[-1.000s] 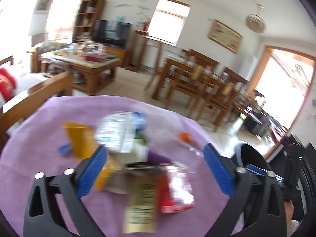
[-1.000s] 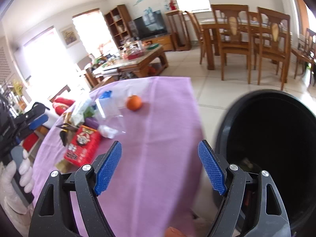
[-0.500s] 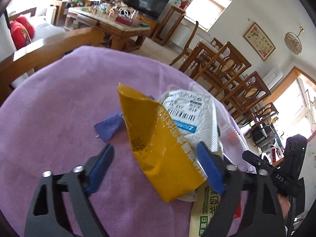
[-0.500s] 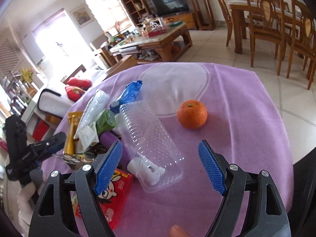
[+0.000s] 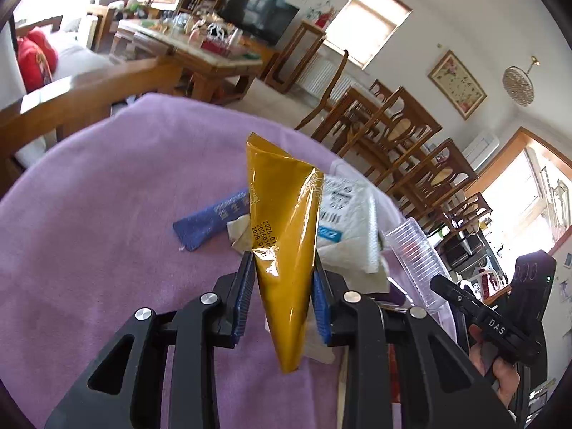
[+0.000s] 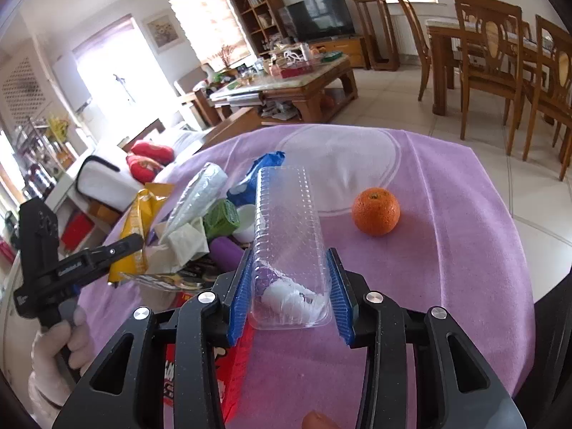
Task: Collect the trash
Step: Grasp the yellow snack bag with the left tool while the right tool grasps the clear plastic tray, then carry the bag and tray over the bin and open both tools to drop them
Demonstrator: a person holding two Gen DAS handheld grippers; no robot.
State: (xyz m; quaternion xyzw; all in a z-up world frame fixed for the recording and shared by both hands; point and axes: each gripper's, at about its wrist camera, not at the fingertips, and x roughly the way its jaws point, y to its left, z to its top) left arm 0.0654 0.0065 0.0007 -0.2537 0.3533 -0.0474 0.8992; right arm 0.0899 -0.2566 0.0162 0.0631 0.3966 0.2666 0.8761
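Note:
My left gripper [image 5: 283, 291] is shut on a yellow foil wrapper [image 5: 286, 246], which stands up between the blue pads over the purple tablecloth [image 5: 107, 221]. It also shows in the right wrist view [image 6: 137, 221]. My right gripper [image 6: 291, 295] is shut on a clear plastic tray [image 6: 287, 236] with white scraps inside. The trash pile lies between them: a blue wrapper [image 5: 211, 218], a white mailing pouch [image 5: 348, 228], a tissue [image 6: 187, 241], a green crumpled piece [image 6: 221, 218], a purple tube [image 6: 227, 252] and a red snack pack [image 6: 200, 368].
An orange [image 6: 375, 211] sits on the cloth right of the tray. A wooden bench back [image 5: 82, 107] borders the table's far left. A cluttered coffee table [image 6: 286, 82] and dining chairs [image 6: 500, 53] stand beyond. A dark bin edge [image 6: 550, 321] is at the right.
Both grippers have closed: the left onto the yellow wrapper, lifting it upright, and the right onto the clear tray after swinging from the bin to the table.

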